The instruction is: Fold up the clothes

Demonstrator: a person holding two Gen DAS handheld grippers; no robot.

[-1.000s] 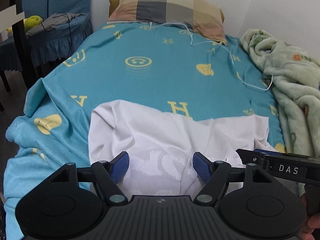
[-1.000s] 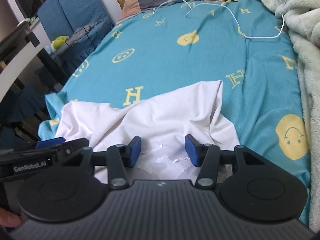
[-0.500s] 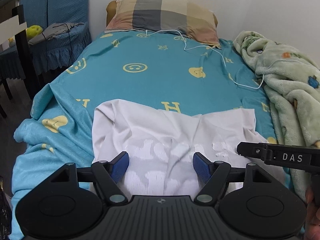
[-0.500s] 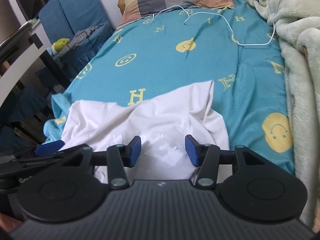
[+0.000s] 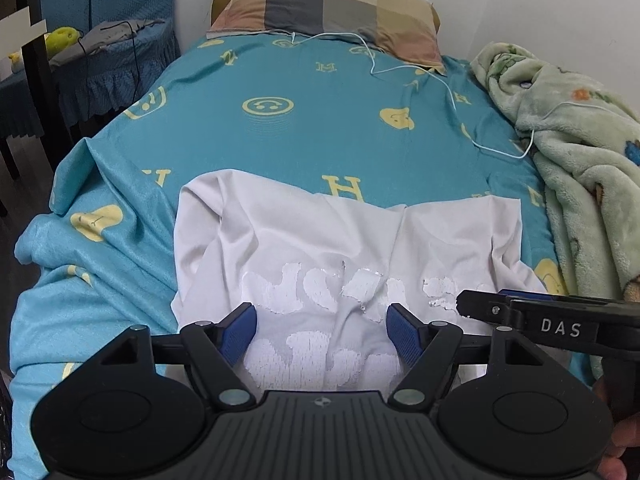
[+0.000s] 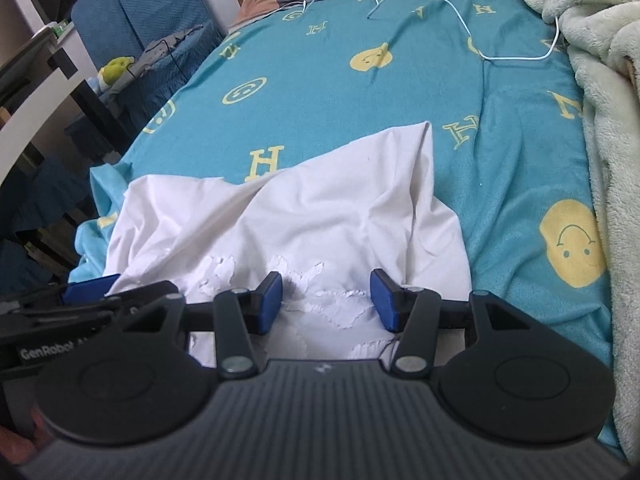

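A white T-shirt (image 5: pixel 320 240) with a cracked white print lies rumpled at the near end of the bed; it also shows in the right wrist view (image 6: pixel 320 216). My left gripper (image 5: pixel 322 330) is open and empty, hovering over the shirt's printed near part. My right gripper (image 6: pixel 326 300) is open and empty, over the shirt's near right part. The right gripper also shows side-on in the left wrist view (image 5: pixel 520 312). The left gripper shows at the left edge of the right wrist view (image 6: pixel 80 300). The shirt's nearest edge is hidden under both grippers.
The bed has a teal sheet (image 5: pixel 320 136) with yellow letters and smileys. A plaid pillow (image 5: pixel 328 4) lies at the head. A white cable (image 5: pixel 452 96) runs across the sheet. A green fleece blanket (image 5: pixel 572 152) is piled along the right. A blue covered chair (image 5: pixel 108 60) stands left.
Both grippers have pulled back and risen a little, so more of the shirt's print shows. The shirt looks spread slightly wider. Both jaws stay open.
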